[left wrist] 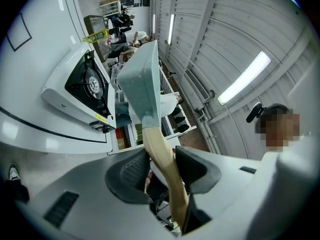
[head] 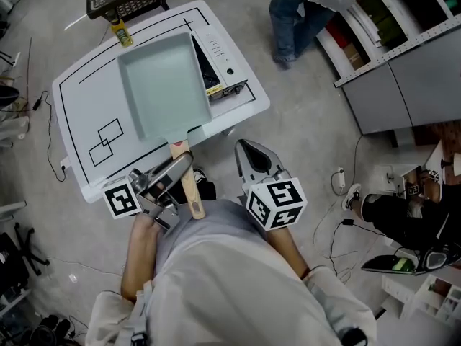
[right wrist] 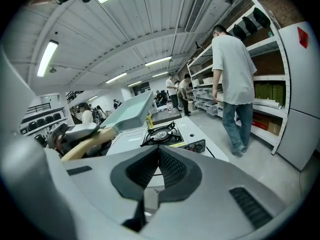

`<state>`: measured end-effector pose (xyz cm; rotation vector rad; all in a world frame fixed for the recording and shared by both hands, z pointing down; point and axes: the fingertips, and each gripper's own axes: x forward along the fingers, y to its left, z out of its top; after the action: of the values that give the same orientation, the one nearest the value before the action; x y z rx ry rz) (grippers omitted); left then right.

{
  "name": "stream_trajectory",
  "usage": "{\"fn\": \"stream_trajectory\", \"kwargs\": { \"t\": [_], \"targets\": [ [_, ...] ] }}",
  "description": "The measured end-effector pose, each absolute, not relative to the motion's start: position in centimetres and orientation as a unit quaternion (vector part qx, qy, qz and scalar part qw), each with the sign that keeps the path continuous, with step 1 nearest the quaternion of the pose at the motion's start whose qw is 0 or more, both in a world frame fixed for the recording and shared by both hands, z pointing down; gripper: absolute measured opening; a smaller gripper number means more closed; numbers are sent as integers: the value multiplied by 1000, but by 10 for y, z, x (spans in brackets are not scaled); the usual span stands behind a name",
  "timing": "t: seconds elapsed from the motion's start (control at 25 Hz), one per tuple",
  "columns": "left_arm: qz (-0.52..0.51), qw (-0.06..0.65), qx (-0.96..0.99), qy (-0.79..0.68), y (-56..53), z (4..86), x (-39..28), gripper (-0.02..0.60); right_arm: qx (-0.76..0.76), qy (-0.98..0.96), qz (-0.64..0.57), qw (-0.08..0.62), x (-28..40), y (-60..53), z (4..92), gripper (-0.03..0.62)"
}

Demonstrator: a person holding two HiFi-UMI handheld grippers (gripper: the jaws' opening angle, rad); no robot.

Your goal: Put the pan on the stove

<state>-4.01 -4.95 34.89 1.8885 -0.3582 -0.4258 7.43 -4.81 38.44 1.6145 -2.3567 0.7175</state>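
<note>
Pan (head: 162,85), handle (head: 189,193) clamped in left hand-held gripper (left wrist: 162,156), raised near stove (head: 220,60)

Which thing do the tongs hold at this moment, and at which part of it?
The left tongs hold the pan by its wooden handle. The right tongs are shut and hold nothing.

No print is legible; the stove's (head: 218,49) yellow sticker (head: 214,90) is too small.
</note>
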Motion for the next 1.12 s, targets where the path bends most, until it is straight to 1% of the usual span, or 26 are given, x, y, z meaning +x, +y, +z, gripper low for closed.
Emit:
{"fn": "stream_trajectory", "kwargs": {
  "t": [0.4, 0.68, 1.12],
  "targets": [
    [-174, 549, 803, -151, -91, 350, -47, 161, 538, -801, 243, 96, 63, -92, 384, 9],
    [-170, 550, 802, -157, -106, 356, -51, 161, 536, -801, 247, 103, 55, -103, 389, 9],
    [-181, 570, 784, -165, -123, 371, -47, 161, 523, -805, 253, 122, 56, -115, 398, 10]
  ]
}}
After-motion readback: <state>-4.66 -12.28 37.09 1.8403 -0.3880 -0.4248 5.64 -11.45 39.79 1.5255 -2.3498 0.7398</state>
